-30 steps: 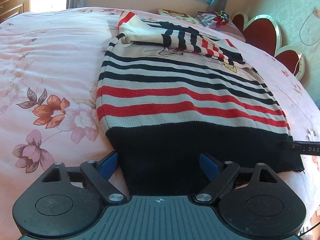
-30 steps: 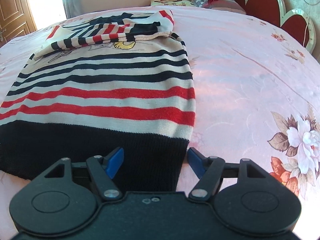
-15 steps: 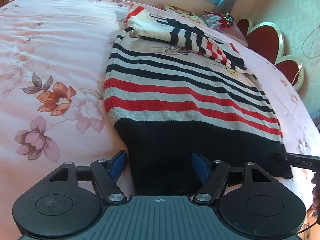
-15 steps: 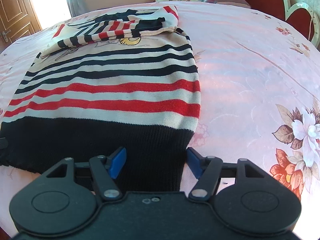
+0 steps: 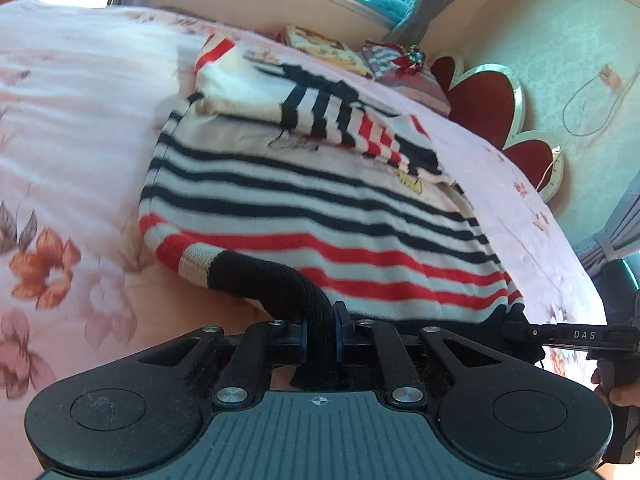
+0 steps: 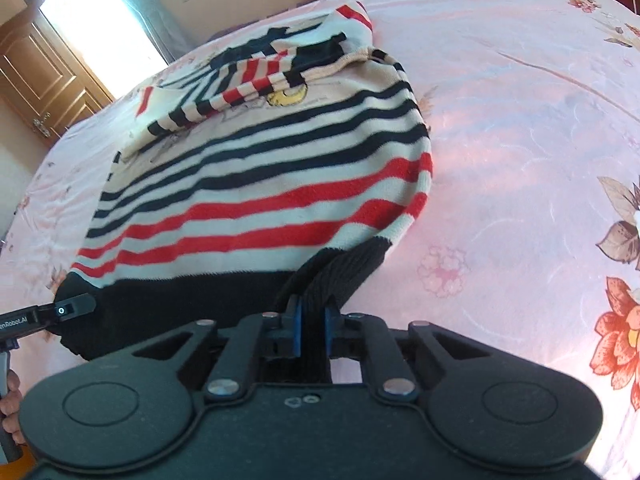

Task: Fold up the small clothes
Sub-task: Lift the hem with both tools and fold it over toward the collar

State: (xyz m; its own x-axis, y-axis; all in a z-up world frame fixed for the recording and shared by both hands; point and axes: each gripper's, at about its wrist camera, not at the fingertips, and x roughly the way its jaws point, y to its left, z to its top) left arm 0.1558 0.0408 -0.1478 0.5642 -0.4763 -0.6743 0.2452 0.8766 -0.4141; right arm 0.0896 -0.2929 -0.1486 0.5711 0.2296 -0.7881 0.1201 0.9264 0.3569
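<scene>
The striped sweater (image 5: 304, 216) lies on the floral bedspread (image 5: 72, 160), sleeves folded across its chest. The left gripper (image 5: 320, 332) and right gripper (image 6: 312, 326) have just closed, each pinching a bunched corner of the black hem.

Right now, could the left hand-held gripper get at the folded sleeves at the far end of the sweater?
Probably not as things stand. The left hand-held gripper, whose jaws have just closed, is clamped on the sweater's black hem. The folded sleeves lie uncovered, but it would have to let go first.
</scene>
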